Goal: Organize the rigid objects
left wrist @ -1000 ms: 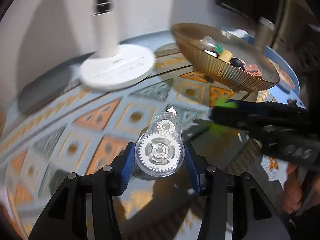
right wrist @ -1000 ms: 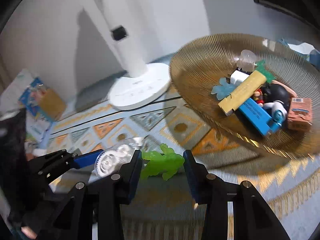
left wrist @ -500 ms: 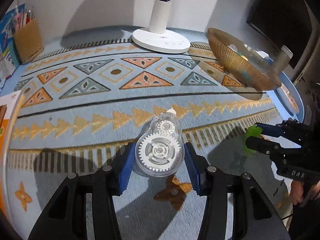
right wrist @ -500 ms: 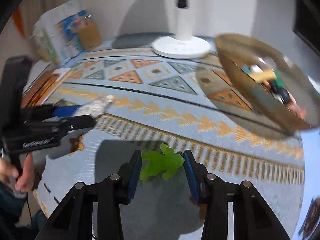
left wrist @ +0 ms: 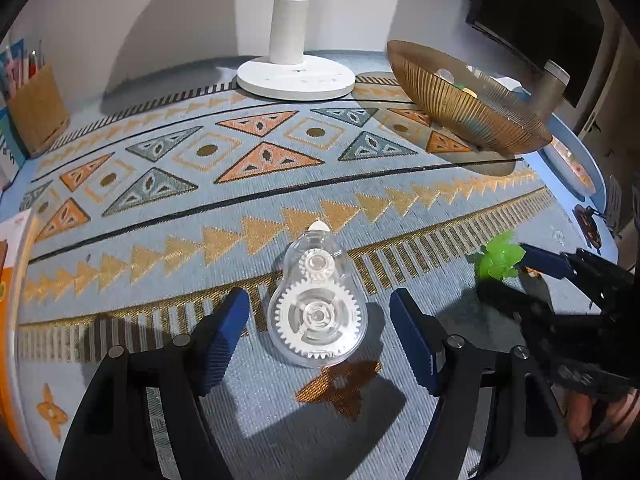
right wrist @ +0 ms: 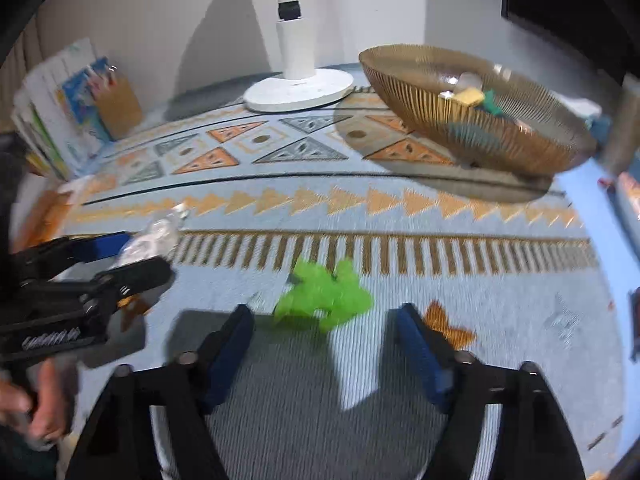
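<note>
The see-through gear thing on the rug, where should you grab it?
Grip the gear case across its wide round bottom, the left tool coming from the near side, fingers either side. It lies flat, narrow tip pointing away, so the rounded sides face the open fingers.

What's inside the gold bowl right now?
The gold bowl holds a small pile: a yellow block, a clear rounded piece and something green. The near wall covers anything lower.
</note>
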Demonstrator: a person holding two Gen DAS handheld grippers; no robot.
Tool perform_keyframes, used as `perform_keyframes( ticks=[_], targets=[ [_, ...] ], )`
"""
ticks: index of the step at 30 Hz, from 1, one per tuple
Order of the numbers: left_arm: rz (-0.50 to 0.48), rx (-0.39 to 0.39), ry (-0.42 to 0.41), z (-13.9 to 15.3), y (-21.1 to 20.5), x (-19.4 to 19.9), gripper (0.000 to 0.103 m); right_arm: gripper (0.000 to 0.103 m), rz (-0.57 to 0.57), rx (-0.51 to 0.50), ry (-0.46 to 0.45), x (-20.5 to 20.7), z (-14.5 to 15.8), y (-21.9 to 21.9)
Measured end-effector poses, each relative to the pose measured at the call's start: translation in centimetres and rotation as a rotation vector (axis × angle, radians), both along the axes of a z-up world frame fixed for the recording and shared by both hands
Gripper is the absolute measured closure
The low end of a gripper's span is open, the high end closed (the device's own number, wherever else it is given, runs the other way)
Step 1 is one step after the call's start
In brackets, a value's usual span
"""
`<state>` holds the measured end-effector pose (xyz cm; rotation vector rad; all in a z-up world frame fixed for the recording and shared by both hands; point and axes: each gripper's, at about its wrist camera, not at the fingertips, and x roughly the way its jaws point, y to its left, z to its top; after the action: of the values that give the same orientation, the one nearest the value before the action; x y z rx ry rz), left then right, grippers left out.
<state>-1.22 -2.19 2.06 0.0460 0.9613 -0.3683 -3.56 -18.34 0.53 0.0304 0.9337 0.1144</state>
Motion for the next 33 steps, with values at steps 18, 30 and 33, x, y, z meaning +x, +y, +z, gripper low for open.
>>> perform_keyframes(
  ticks=[18, 30, 33],
  targets=[
    [0.066, -0.09, -0.277, 9.9, -0.7, -1.4, 0.057, 0.054, -0.16, 0.028, -0.279, -2.5, 10.2, -6.2],
    [-0.031, -0.134, -0.476, 18.4, -7.4, 0.8, 0.057, 0.054, -0.318, -0.006, -0.464, -2.2, 18.4, -14.3],
    [-0.067, -0.187, -0.481, 20.0, -9.7, 2.9, 0.057, 0.054, -0.356, 0.008, -0.479, -0.6, 19.3, -16.7]
  ],
)
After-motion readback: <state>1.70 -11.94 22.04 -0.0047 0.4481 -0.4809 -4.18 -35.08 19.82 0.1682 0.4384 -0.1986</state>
